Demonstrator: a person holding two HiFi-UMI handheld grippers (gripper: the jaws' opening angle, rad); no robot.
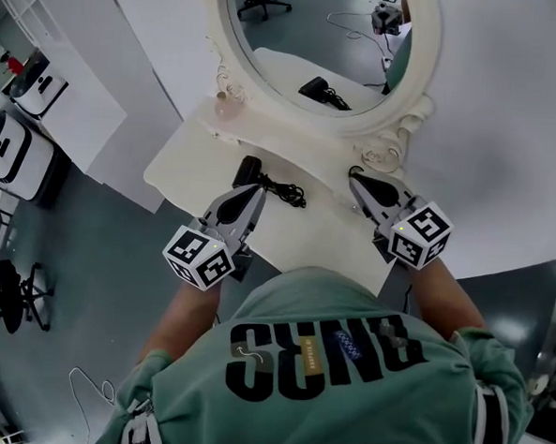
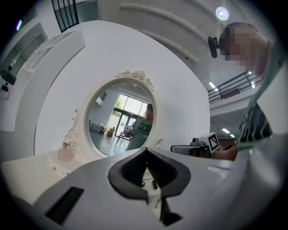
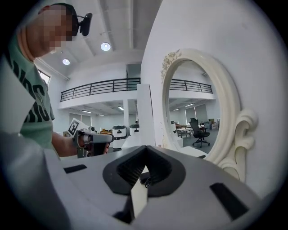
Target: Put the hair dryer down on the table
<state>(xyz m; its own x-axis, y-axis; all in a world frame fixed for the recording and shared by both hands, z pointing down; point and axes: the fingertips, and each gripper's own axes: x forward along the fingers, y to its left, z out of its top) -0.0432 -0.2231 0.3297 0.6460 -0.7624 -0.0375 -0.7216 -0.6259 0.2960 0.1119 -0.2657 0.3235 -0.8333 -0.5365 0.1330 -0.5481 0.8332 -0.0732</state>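
The hair dryer [image 1: 248,171] lies on the white worktop [image 1: 324,236], just beyond the tip of the left tongs [image 1: 258,193] and well left of the right tongs [image 1: 354,178]. Its black cord [image 1: 287,191] is bunched to its right. Both tongs are clenched on nothing, the pads meeting at the tips. Only the head view shows the dryer; each gripper view looks level at the oval mirror [image 2: 121,121] and the opposite tongs. Small dark bits glimpsed under the pads are too small to name, and the worktop's near edge is cut off by the person's shirt [image 1: 343,380].
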